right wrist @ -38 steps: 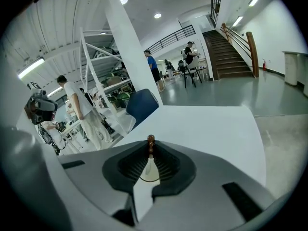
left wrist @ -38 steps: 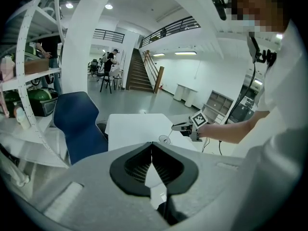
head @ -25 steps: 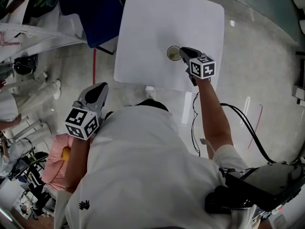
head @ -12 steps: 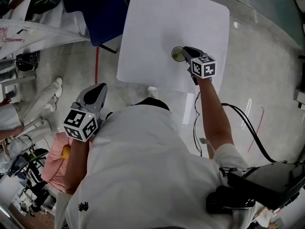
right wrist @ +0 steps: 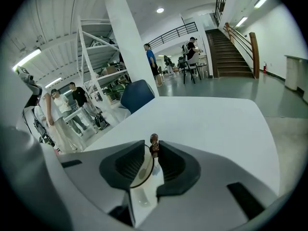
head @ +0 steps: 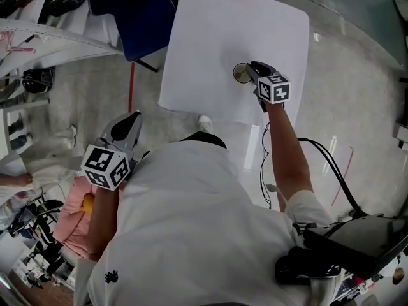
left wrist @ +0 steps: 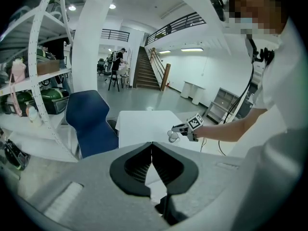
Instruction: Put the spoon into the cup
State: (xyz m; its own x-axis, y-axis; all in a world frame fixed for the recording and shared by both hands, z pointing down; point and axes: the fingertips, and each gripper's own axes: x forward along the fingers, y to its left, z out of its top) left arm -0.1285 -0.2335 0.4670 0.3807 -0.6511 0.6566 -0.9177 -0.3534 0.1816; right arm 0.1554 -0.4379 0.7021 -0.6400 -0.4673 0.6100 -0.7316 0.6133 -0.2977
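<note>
A small glass cup [head: 240, 73] stands on the white table [head: 217, 24], near its front right part. My right gripper [head: 253, 67] hangs right over the cup. In the right gripper view the cup [right wrist: 140, 171] shows through the gap between the jaws, and the spoon's [right wrist: 154, 141] brown handle end sticks up between the fingertips. The right gripper's [right wrist: 152, 146] jaws are opening, and a gap shows on the handle's left side. My left gripper [head: 130, 121] is held back beside the person's body, away from the table, shut and empty [left wrist: 152, 144].
A blue chair [head: 131, 8] stands at the table's far left corner. White shelving [head: 38, 40] runs along the left. Cables [head: 325, 161] lie on the floor at the right. Several people [right wrist: 72, 102] stand by the shelves, left of the table.
The right gripper has stayed over the cup. The left gripper has shifted slightly. A person's legs at the left edge have moved further out of the picture.
</note>
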